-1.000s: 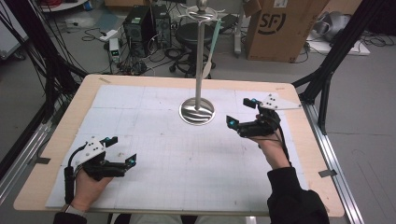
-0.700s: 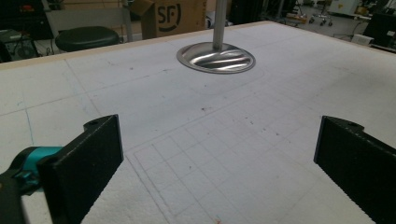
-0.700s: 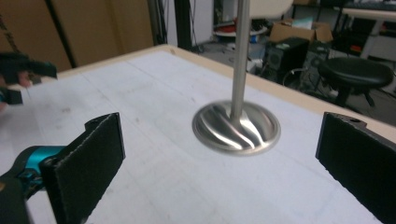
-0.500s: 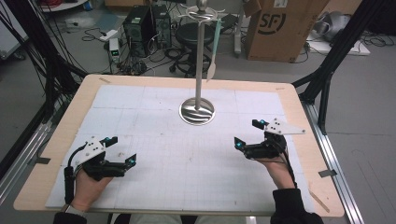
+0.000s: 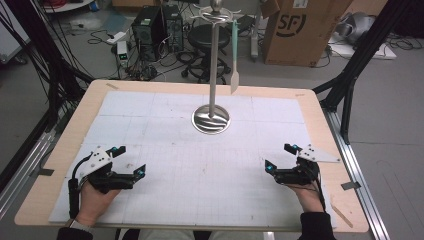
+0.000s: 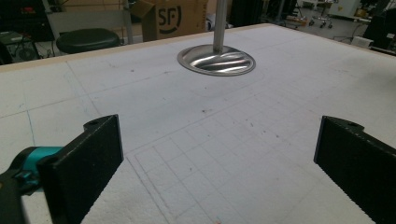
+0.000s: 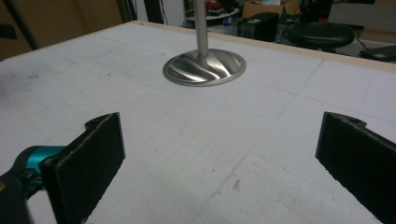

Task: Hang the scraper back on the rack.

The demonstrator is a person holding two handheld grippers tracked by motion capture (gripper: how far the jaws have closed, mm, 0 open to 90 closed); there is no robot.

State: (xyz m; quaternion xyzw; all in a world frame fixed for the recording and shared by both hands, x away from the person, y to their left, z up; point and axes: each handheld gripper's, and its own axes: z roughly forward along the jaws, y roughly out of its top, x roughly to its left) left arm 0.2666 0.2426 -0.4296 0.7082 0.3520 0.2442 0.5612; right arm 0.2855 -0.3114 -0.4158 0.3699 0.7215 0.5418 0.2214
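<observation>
My right gripper [image 5: 281, 160] rests low over the counter [image 5: 165, 100], and its jaws stand wide apart with nothing between them. My left gripper [image 5: 129, 160] is the same, jaws wide apart and holding nothing, well apart from the right one.

Ahead of both grippers, about halfway between them and farther up the counter, stands the metal stand [image 5: 214, 65]. Its shiny round base [image 7: 204, 68] sits flat on the white mat [image 5: 200, 170]. In the right gripper view the base is straight in front of my jaws. In the left gripper view the base [image 6: 216, 59] is ahead and a bit to the right.

High on the stand, on the side nearer my right gripper, hangs a pale green spatula [image 5: 234, 55]. It hangs from a hook at the top, and its blade points down, beside the pole but not touching it, I think.

Here is what could go wrong. The stand is tall and thin, so I think it tips easily. If I reach for the spatula and bump the pole, the whole stand may wobble or fall. If I pull the spatula sideways and not up, it may catch on the hook and drag the stand. If I squeeze only the thin tip, it may slip out and drop.
</observation>
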